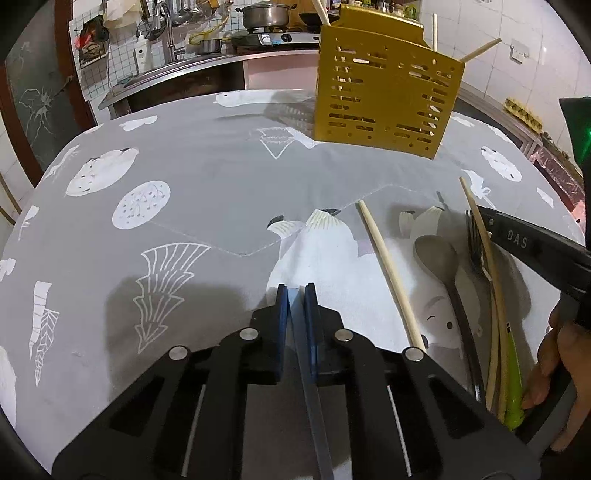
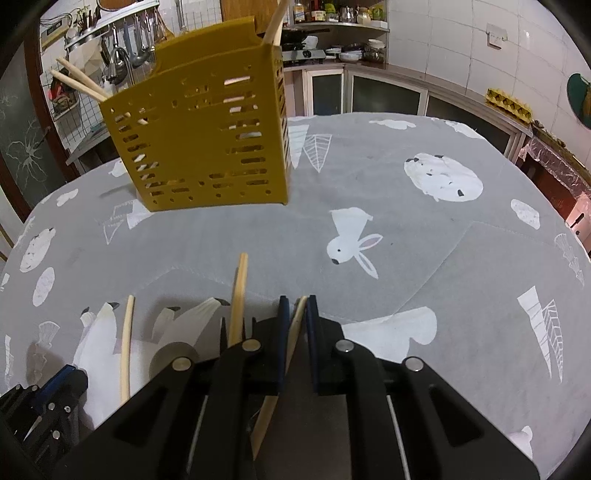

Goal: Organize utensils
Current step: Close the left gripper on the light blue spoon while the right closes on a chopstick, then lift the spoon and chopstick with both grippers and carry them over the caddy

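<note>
A yellow slotted utensil holder stands at the far side of the grey printed tablecloth, with chopsticks sticking out of it. My left gripper is shut on a thin blue-grey flat handle that runs back under the camera. My right gripper is shut on a wooden chopstick. Beside it lie a dark spoon, a fork, a green-handled utensil and a loose chopstick.
A person's hand holds the right gripper at the table's near right. Behind the table are a sink counter, a stove with a pot and low cabinets. An egg carton sits on the right counter.
</note>
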### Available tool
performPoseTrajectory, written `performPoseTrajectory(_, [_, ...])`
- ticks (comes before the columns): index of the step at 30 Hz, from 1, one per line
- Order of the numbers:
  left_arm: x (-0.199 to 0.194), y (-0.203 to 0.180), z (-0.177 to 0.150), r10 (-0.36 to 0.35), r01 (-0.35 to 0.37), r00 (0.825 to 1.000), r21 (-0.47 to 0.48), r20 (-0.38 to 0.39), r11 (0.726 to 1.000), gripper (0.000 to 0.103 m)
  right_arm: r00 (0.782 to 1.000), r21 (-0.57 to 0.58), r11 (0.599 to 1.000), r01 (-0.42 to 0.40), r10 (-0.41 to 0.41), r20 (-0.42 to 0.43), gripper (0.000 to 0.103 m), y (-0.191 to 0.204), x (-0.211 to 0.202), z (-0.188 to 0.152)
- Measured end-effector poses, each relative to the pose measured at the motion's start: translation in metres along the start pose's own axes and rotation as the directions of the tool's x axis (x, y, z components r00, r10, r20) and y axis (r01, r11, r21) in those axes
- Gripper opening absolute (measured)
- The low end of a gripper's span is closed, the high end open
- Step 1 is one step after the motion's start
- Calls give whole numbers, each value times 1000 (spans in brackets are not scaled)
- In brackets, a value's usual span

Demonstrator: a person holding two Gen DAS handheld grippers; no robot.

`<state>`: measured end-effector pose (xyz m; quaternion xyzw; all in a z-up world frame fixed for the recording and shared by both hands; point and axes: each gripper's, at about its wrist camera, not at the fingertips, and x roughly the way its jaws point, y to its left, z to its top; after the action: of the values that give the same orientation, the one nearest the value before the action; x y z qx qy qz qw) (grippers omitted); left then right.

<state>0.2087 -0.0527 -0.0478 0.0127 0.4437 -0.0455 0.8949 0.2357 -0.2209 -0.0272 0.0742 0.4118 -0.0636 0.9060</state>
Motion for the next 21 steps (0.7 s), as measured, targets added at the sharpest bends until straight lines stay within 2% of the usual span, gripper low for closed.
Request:
performPoseTrajectory(4, [-8, 1, 2, -5, 5, 1000, 2, 26, 1000, 8, 1000, 3, 1000, -7, 7, 29, 9, -1, -10, 5])
performPoseTrajectory(8, [-23, 3, 8, -15, 16, 996, -12, 84, 1000, 6, 997, 4, 1000, -8, 8, 80, 9, -4, -27, 11])
performPoseTrajectory(21, [-70, 8, 32, -35, 44, 967, -31, 251, 999, 6, 968, 5, 999, -35, 32, 248, 7, -19, -88, 32])
